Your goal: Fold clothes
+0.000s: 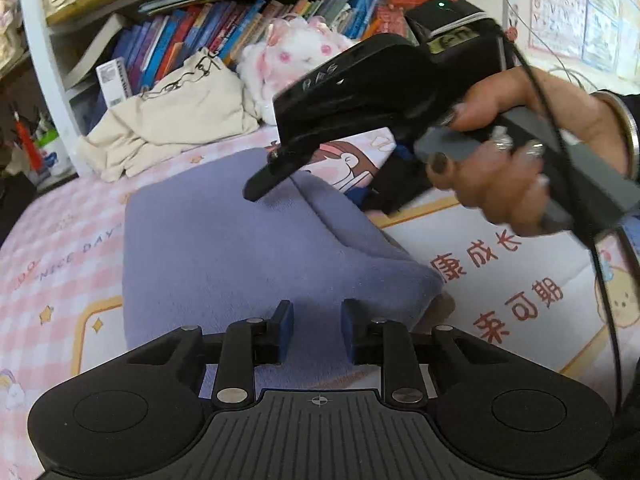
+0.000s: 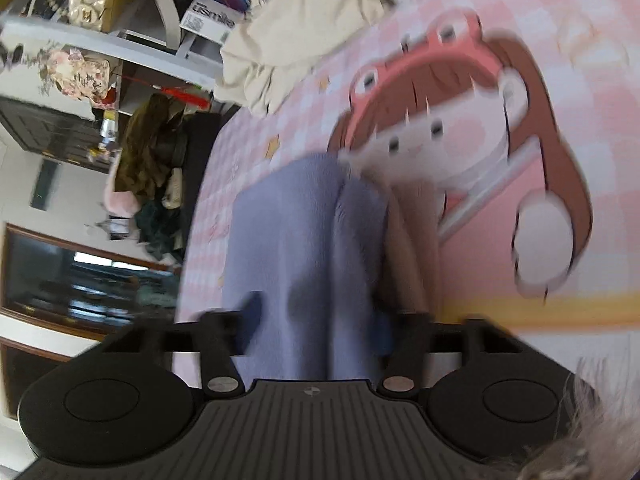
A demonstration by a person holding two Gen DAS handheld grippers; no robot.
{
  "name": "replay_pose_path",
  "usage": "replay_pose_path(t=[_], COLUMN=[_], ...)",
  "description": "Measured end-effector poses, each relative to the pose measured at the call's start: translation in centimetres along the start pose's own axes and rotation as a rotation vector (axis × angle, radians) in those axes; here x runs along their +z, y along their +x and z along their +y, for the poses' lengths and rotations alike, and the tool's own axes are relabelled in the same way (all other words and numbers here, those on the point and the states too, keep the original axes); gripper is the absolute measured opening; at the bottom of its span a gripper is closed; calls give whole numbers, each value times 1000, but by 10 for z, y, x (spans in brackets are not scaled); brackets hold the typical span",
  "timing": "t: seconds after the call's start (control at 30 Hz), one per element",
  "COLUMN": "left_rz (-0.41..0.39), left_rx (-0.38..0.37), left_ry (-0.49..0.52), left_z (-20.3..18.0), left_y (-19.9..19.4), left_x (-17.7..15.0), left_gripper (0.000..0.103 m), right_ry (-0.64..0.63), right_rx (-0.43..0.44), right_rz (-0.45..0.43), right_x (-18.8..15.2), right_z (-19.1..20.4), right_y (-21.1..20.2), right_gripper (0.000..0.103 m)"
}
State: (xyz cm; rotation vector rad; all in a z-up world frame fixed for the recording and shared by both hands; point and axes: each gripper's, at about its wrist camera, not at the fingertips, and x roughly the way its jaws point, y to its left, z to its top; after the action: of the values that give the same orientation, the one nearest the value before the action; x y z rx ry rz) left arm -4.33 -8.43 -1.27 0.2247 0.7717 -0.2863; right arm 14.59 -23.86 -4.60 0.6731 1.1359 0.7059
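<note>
A lavender fleece garment (image 1: 224, 256) lies folded on the pink checked bedsheet (image 1: 60, 264). My left gripper (image 1: 316, 330) hovers over its near edge, jaws open a small way, with nothing between them. My right gripper shows in the left wrist view (image 1: 276, 176), held by a hand over the garment's far edge. In the blurred right wrist view my right gripper (image 2: 316, 320) stands with its blue pads on either side of a raised fold of the lavender garment (image 2: 304, 240); the pads are smeared, so the grip is unclear.
A cream garment (image 1: 176, 120) lies bunched at the bed's far side, next to a white and pink plush rabbit (image 1: 296, 56). A bookshelf (image 1: 200, 36) stands behind. A dark garment (image 1: 396, 184) lies under the right hand. The sheet has a cartoon girl print (image 2: 460, 132).
</note>
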Motion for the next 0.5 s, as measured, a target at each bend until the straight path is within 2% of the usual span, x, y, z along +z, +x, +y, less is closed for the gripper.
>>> replay_pose_path(t=[0.03,0.07,0.1,0.13,0.17,0.23,0.3,0.37,0.47,0.5], left_rz=[0,-1,0,2,5,8,14,18,18,18], left_rx=[2,6,12,16,19,25,26,22,5,0], left_ry=[7,18,24,26,28,33,38,38,23,18], left_z=[0,-1,-1,-1,-1,-2,0,3,8,9], left_y=[-1,-1,1,3,4,3,4,4,4,3], left_x=[-1,-1,0,1,2,2,4,5,6,5], left_gripper=[24,24,24,24,25,26,28,30,30,31], right_ry=[-46,-85,-123,-161,-198,-254,-256,-221,-194,-208], right_rx=[8,53,96,125,142,16,-91,-57,-20,-11], right_rz=[-35,-88,-143,-215,-280,-334,-267,-249,-177,-159], right_x=[1,1,0,-2,-3,3,10,8,1,-4], right_z=[5,9,13,16,18,21,16,10,10,14], right_y=[-5,-13,-21,-31,-40,-45,-41,-50,-56,-59], right_gripper=[21,19,14,4,2,3,5,8,43,42])
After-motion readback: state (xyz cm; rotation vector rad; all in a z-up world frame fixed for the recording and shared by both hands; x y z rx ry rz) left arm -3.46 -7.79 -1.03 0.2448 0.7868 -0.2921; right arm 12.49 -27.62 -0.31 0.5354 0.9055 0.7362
